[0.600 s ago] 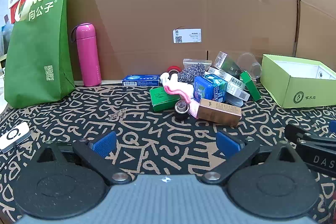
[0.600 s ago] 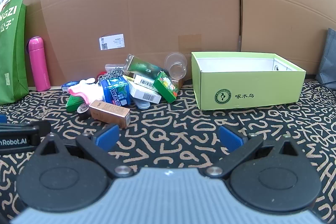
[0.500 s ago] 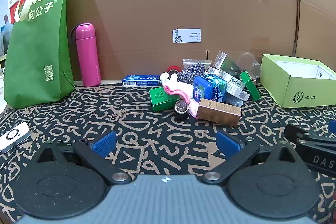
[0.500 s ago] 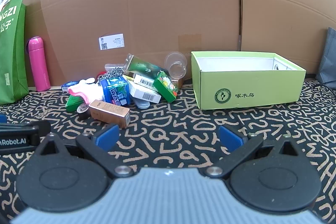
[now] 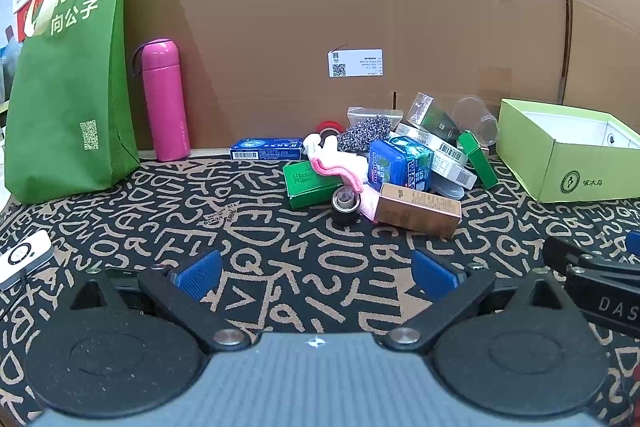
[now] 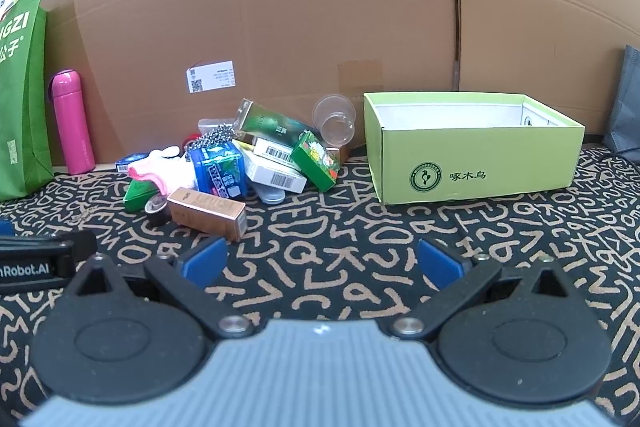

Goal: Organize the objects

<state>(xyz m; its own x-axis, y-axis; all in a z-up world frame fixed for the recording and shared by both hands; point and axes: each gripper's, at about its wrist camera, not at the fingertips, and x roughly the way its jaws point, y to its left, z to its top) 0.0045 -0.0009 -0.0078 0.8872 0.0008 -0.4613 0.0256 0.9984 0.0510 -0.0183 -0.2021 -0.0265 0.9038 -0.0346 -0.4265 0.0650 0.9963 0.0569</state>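
Both the left gripper point(image 5: 316, 273) and right gripper point(image 6: 322, 263) gape wide and empty at frame bottom. The pile of small boxes point(image 6: 248, 163) lies mid-frame, well beyond them, left of the green box point(image 6: 476, 167). A letter-patterned cloth point(image 6: 360, 235) meets a cardboard wall point(image 6: 340, 19).

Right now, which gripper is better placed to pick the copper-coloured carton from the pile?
Probably the left gripper: open and empty, the copper-coloured carton lies nearly straight ahead. For the right gripper it sits off left.

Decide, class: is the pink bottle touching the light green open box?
Apart. The right wrist view shows the pink bottle standing far left by the cardboard wall, the light green open box far right, with the pile of small items between them.
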